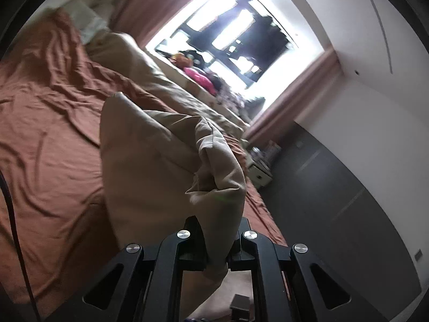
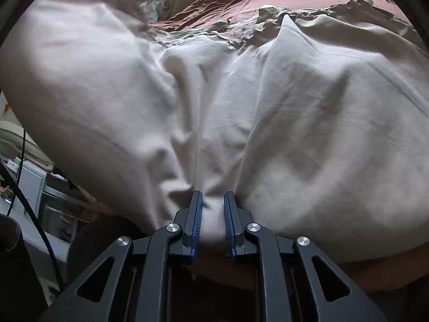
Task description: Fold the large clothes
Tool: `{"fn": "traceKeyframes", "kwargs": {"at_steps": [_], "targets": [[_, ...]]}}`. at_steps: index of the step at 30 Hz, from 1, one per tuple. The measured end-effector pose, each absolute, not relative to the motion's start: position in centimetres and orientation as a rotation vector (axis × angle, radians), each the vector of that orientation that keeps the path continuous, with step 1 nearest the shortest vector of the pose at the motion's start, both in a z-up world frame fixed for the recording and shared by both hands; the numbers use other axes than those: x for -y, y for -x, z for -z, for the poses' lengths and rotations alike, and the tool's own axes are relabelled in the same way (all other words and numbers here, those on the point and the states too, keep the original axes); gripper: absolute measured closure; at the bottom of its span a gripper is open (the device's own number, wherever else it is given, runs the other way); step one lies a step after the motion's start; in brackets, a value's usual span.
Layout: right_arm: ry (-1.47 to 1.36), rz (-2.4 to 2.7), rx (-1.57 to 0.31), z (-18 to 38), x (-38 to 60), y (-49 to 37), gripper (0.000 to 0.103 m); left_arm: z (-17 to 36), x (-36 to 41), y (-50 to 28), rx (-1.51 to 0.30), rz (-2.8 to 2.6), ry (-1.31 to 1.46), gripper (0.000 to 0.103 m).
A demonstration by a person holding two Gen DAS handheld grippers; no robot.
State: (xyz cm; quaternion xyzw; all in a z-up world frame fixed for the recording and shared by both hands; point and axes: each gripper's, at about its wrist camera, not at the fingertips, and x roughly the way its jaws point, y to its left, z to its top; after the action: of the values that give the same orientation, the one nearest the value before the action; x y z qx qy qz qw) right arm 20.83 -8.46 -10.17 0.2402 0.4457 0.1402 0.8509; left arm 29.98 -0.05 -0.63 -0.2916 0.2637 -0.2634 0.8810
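Note:
A large beige cloth [image 1: 150, 161] hangs bunched over the rust-brown bed sheet [image 1: 45, 112]. My left gripper [image 1: 217, 230] is shut on a gathered edge of it, and the cloth rises up and away from the fingers. In the right wrist view the same cloth [image 2: 295, 112] looks pale and fills most of the frame in big folds. My right gripper [image 2: 212, 214] is shut on a bunched fold of it between the blue pads [image 2: 197, 222]. The cloth hides the left fingertips.
A rumpled beige duvet [image 1: 171, 86] lies along the far side of the bed below a bright window [image 1: 236, 35] with pink curtains. A small white drawer unit [image 1: 258, 174] stands by a dark wall panel. Black cables [image 2: 32, 209] and cluttered shelves are at the right view's left.

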Motion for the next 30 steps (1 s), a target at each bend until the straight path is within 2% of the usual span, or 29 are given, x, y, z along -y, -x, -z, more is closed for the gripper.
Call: {"fn": "traceKeyframes", "kwargs": {"at_steps": [10, 21, 30], "targets": [[-0.688, -0.275, -0.780, 7.9, 16.7, -14.6, 0.089, -0.4, 10.3, -33.3, -0.631, 0.675, 0.517, 0.094], [-0.870, -0.081, -0.665, 9.4, 28.2, -5.5, 0.089, 6.3, 22.5, -38.4, -0.897, 0.772, 0.472, 0.094], [-0.956, -0.010, -0.653, 10.8, 31.9, -2.3, 0.089, 8.7, 29.1, -35.7, -0.997, 0.844, 0.335, 0.094]]}}
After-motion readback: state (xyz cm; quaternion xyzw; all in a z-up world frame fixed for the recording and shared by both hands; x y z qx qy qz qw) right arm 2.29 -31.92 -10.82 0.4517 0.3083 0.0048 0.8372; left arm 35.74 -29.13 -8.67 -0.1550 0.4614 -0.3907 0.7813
